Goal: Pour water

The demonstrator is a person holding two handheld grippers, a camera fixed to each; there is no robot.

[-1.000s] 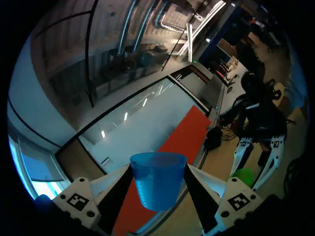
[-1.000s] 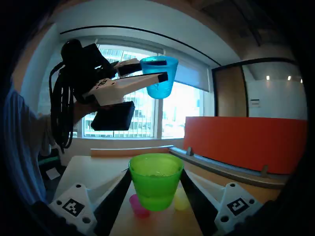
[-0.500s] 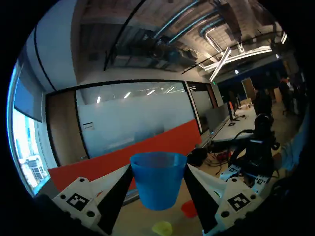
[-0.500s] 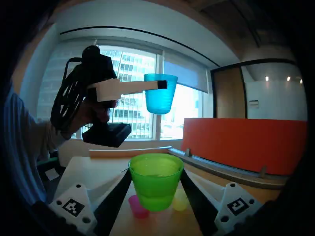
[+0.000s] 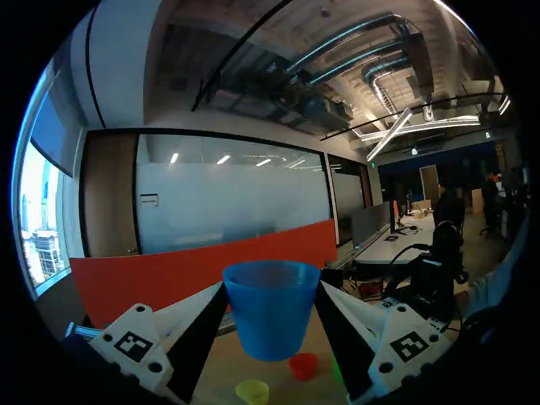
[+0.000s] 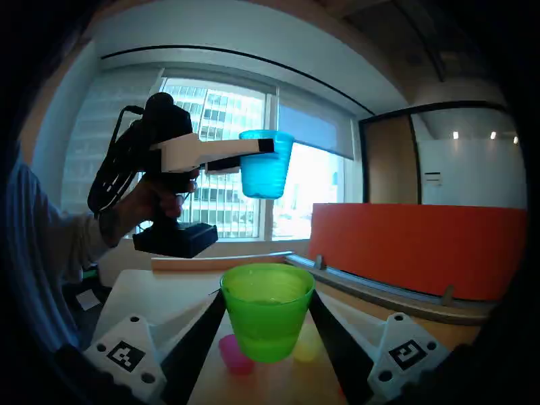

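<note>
**Left claw** (image 5: 270, 291): closed part-way on the blue cup (image 5: 271, 309), one finger pressed to each side wall. The cup stands upright with its mouth up. Its contents cannot be told.

**Right claw** (image 6: 268, 297): closed part-way on the green cup (image 6: 268, 312), clamped at both sides. The cup is upright and low over the surface (image 6: 152, 297), with a water line showing through its wall.

**Key relation:** in the right gripper view the blue cup hangs well above the green cup and off to its left, not over its mouth. Both cups have their long axes vertical. A pour either way would likely need the blue cup brought across above the green rim and then tipped.

**Other items:** a red cup (image 5: 303, 365) and a yellow cup (image 5: 252, 391) stand on the surface below the blue cup. A pink cup (image 6: 234, 352) stands just beside the green cup's base.

**Change from earlier frames:** a second ago the left gripper view was rolled steeply and the blue cup sat tilted. Both are now level. The blue cup has also dropped slightly and drifted left, away from the green cup. The green cup has not moved.
</note>
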